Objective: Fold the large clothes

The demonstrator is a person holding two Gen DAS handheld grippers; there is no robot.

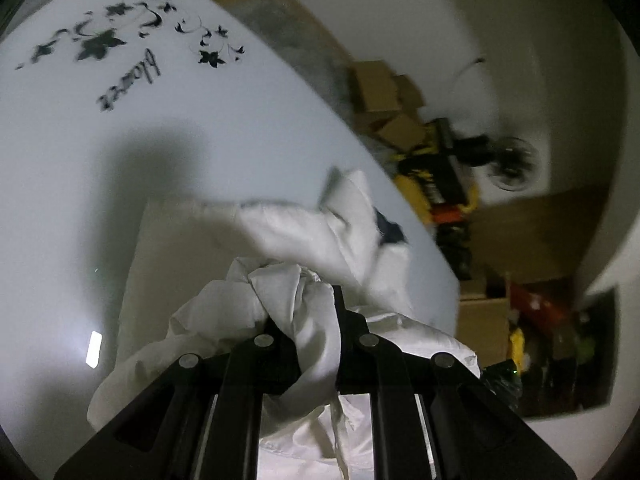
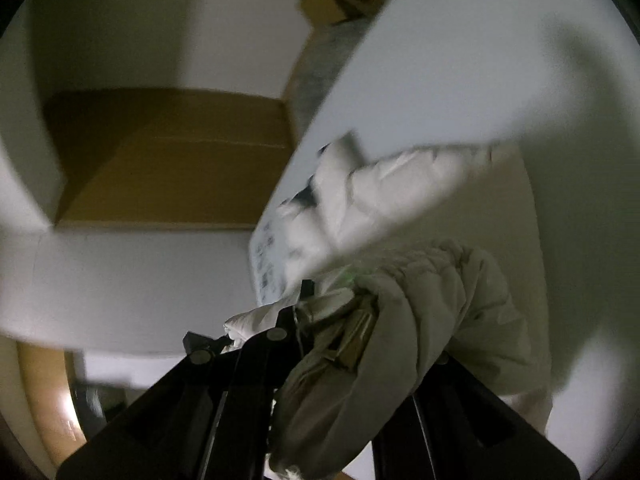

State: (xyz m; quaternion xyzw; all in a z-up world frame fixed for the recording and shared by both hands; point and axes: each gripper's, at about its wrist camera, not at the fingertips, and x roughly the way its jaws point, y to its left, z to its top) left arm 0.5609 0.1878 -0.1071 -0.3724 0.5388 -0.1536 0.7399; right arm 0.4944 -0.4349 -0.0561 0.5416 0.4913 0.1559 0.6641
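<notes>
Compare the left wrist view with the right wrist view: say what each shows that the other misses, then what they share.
Only the left wrist view shows the black floral print with script lettering on the white table, a black fan on the floor, and yellow and black equipment beside stacked cardboard boxes.

Only the right wrist view shows a large open cardboard box beside the table edge, and a printed care label on the cloth.

Both show the white garment bunched on the table, with the left gripper and right gripper each shut on its fabric.
</notes>
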